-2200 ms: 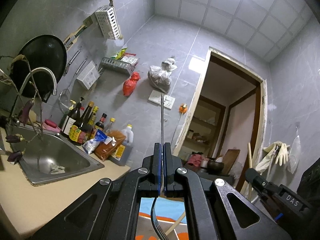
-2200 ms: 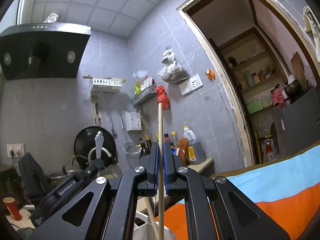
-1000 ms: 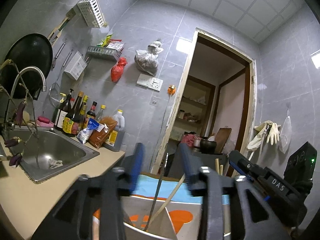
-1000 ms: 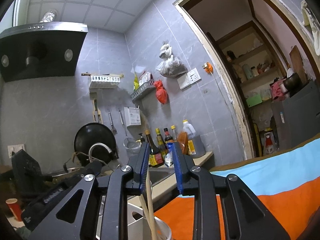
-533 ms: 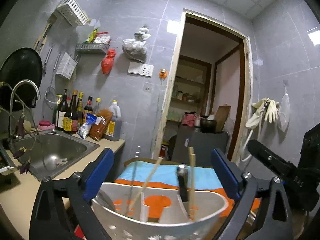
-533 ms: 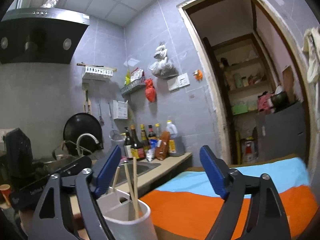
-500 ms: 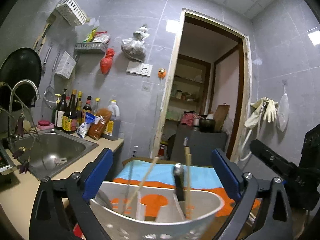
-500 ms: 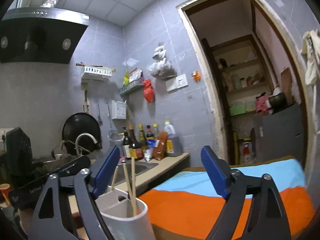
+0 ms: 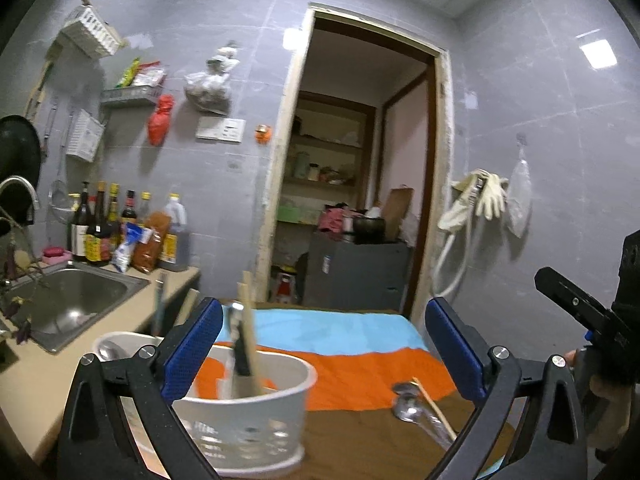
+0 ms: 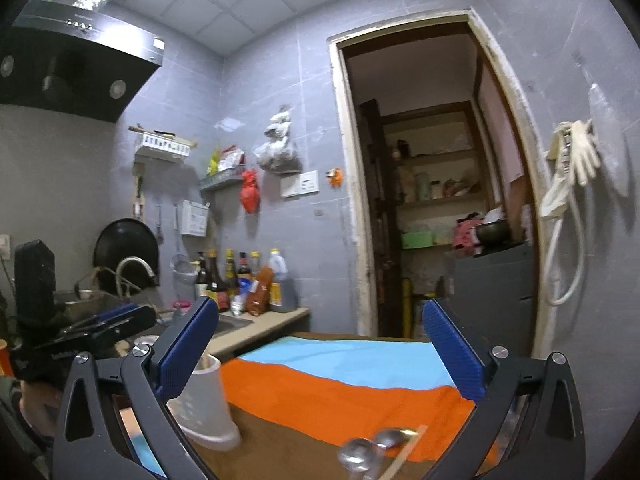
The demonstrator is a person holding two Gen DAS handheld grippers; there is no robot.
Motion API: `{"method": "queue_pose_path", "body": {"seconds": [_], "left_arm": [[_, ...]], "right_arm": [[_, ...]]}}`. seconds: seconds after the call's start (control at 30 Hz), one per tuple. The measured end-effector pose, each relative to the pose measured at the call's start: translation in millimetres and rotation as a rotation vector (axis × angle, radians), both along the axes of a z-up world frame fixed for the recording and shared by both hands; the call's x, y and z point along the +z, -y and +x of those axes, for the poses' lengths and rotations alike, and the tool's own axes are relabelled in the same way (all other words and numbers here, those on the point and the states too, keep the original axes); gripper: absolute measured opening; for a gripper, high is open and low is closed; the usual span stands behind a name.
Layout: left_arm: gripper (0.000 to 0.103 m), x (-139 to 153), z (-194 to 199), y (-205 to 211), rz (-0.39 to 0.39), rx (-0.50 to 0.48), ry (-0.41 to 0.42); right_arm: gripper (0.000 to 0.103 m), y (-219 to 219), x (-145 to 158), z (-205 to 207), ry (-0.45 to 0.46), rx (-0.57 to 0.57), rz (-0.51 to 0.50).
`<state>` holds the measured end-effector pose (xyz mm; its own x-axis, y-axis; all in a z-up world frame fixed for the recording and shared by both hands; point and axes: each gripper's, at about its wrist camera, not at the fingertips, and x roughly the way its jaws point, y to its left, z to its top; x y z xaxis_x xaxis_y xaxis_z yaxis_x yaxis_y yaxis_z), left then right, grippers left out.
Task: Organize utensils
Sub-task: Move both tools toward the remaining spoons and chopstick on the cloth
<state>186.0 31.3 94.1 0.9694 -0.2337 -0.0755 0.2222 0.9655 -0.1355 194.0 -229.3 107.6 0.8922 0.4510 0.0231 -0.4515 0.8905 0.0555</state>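
A white utensil holder stands on the table at lower left. Wooden chopsticks and a dark-handled utensil stand upright in it. My left gripper is open wide behind the holder, with nothing between its blue pads. To the right, a metal spoon and a loose chopstick lie on the wood. The jaws of my right gripper are opening, with nothing between them. In its view the holder sits at lower left, and the spoons and chopstick lie near the bottom edge.
An orange and blue cloth covers the far half of the wooden table. A steel sink and several bottles line the counter on the left. Behind the table is a doorway with a grey cabinet.
Both grippers went from shut on upright utensils to wide open, leaving them in the holder. Both have drawn back, so the holder and the table now show in front.
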Motion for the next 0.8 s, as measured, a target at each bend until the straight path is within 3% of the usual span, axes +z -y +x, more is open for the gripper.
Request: {"method": "queue_pose_path", "body": {"seconds": [0.27, 0.43, 0.8], "left_arm": [[0.099, -16.9, 4.9, 55.2, 0.045, -0.112, -0.037], [0.099, -36.5, 15.2, 78.8, 0.071, -0.130, -0.075], [0.099, -68.8, 62.7, 103.5, 0.131, -0.177, -0.315]], "right_arm": [[0.103, 46.3, -18.1, -2.7, -0.062, -0.122, -0.002], [0.103, 64.8, -38.0, 4.2, -0.124, -0.160, 0.009], [0.102, 74.0, -76.4, 42.1, -0.310, -0.151, -0.033]]}}
